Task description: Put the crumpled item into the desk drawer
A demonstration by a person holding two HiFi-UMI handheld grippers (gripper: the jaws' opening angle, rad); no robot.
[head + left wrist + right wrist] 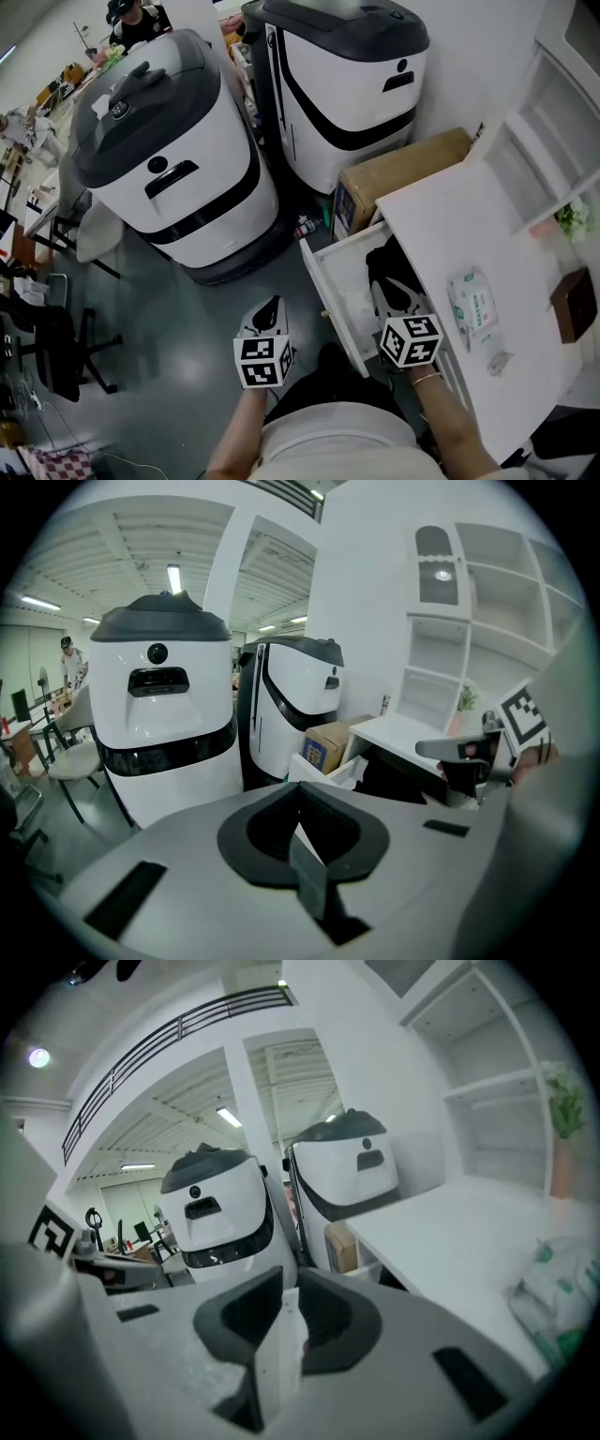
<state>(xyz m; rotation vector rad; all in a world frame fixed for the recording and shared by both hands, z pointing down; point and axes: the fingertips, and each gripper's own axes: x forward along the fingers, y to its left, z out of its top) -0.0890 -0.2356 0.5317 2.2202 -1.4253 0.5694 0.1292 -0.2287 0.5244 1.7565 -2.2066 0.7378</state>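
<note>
The white desk drawer (330, 281) stands pulled open below the desk top (441, 225). Something white and crumpled (360, 303) lies inside it, beside a dark patch further in. My right gripper (401, 298) hangs over the drawer's inner part, its jaws together and nothing between them. The left gripper (272, 306) is out over the grey floor to the left of the drawer, shut and empty as well. In the left gripper view the drawer (323, 766) and the right gripper (469, 752) show ahead on the right.
Two big white-and-black machines (173, 159) (342, 75) stand left of and behind the drawer, with a cardboard box (398, 173) at the desk's end. A wipes pack (473, 302), a small clear wrapper (498, 361) and a brown box (574, 305) lie on the desk. White shelves (548, 141) rise at the right.
</note>
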